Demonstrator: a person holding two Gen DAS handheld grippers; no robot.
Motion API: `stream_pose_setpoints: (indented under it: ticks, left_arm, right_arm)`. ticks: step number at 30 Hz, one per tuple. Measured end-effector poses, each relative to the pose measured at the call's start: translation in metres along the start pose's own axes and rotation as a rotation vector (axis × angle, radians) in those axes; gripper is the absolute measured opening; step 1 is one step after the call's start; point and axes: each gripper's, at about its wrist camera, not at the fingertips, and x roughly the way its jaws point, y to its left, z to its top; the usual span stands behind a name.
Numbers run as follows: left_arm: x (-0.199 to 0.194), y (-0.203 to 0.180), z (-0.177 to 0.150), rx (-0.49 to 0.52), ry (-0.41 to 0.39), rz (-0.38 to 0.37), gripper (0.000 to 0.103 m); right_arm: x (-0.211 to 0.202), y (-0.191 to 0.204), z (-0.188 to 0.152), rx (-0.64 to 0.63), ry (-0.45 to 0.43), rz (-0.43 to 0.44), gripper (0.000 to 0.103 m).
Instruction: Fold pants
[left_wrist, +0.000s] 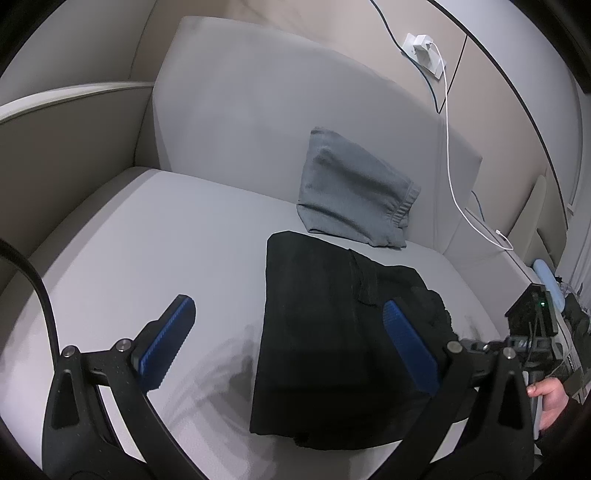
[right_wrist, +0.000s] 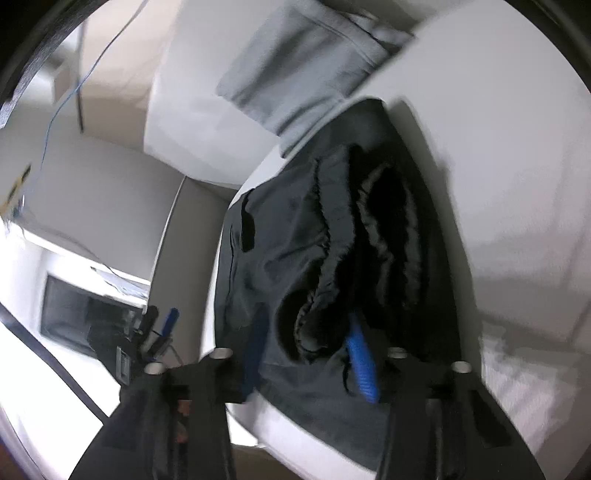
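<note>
No writing or brand can be read anywhere. The black pants (left_wrist: 332, 332) lie folded on a grey sofa seat (left_wrist: 147, 240), just in front of grey folded pants (left_wrist: 354, 192) leaning on the back cushion (left_wrist: 258, 110). A white cable (left_wrist: 448, 147) hangs from a beige wall's outlet (left_wrist: 424, 51). The left tool (left_wrist: 288, 325) is spread apart above the seat; the right tool (right_wrist: 306, 332) is likewise apart, over the black pants' waistband.

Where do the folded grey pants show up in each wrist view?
Left wrist: grey pants sit centre, propped against the sofa backrest, behind the black pants.
Right wrist: top centre, blurred.
Shared landmark: the black pants directly in front of them.
</note>
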Motion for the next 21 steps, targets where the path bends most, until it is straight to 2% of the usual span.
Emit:
stream_pose_setpoints:
  ticks: [1, 2, 7, 10, 14, 19, 20, 21]
  left_arm:
    - [0.000, 0.000, 0.000, 0.001, -0.001, 0.002, 0.102]
    - [0.001, -0.001, 0.000, 0.004, 0.001, 0.004, 0.102]
    - [0.007, -0.003, -0.002, 0.009, 0.022, -0.003, 0.101]
    - [0.010, -0.006, -0.003, 0.028, 0.026, -0.013, 0.097]
    - [0.017, -0.010, -0.006, 0.045, 0.060, -0.021, 0.088]
    - [0.024, -0.018, -0.011, 0.081, 0.103, -0.048, 0.078]
    - [0.025, -0.019, -0.012, 0.085, 0.110, -0.056, 0.072]
    - [0.026, -0.021, -0.013, 0.089, 0.118, -0.065, 0.062]
  right_arm:
    - [0.000, 0.001, -0.001, -0.027, -0.002, -0.008, 0.014]
    - [-0.001, 0.005, -0.002, -0.054, -0.014, -0.017, 0.013]
    - [-0.024, 0.017, -0.009, -0.069, -0.085, 0.022, 0.010]
    - [-0.040, 0.024, -0.020, -0.085, -0.102, 0.042, 0.010]
    - [-0.047, 0.020, -0.034, -0.092, -0.081, 0.017, 0.009]
    - [-0.038, 0.004, -0.038, -0.099, -0.063, -0.073, 0.009]
    - [-0.036, 0.002, -0.037, -0.106, -0.058, -0.090, 0.009]
    - [-0.033, 0.000, -0.038, -0.111, -0.053, -0.110, 0.009]
